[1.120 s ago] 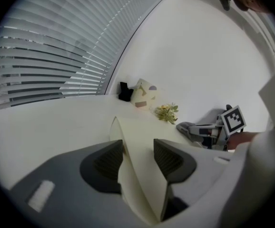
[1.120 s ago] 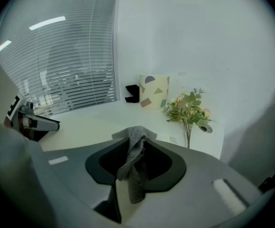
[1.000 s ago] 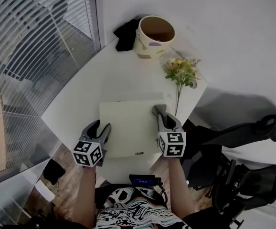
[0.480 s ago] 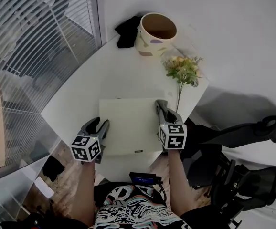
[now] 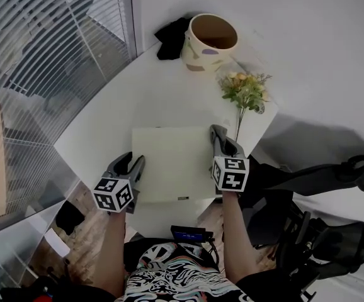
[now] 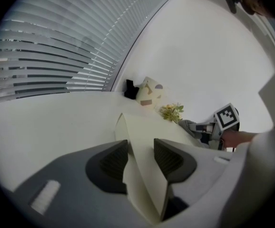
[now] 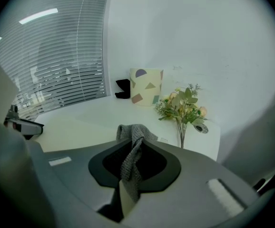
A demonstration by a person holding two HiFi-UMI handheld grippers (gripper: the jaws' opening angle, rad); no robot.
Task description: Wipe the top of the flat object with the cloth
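Note:
The flat object [image 5: 172, 162] is a cream board lying on the white table [image 5: 119, 112]. My left gripper [image 5: 136, 166] is shut on its left edge near the front corner. In the left gripper view the board [image 6: 144, 132] runs between the jaws of the left gripper [image 6: 141, 158]. My right gripper [image 5: 217, 134] sits at the board's far right corner, shut on a grey knitted cloth [image 7: 132, 151]. The cloth bunches out past the tips of the right gripper [image 7: 135, 163]. In the head view the gripper hides the cloth.
At the table's far end stand a cream pot [image 5: 210, 41] and a black item [image 5: 171, 38]. A small bunch of flowers [image 5: 245, 92] lies near the right edge. Window blinds [image 5: 43, 61] run along the left, and a black chair [image 5: 333, 175] stands at the right.
My right gripper has slid away from me along the board's right side toward its far corner. The left gripper keeps its hold at the same place.

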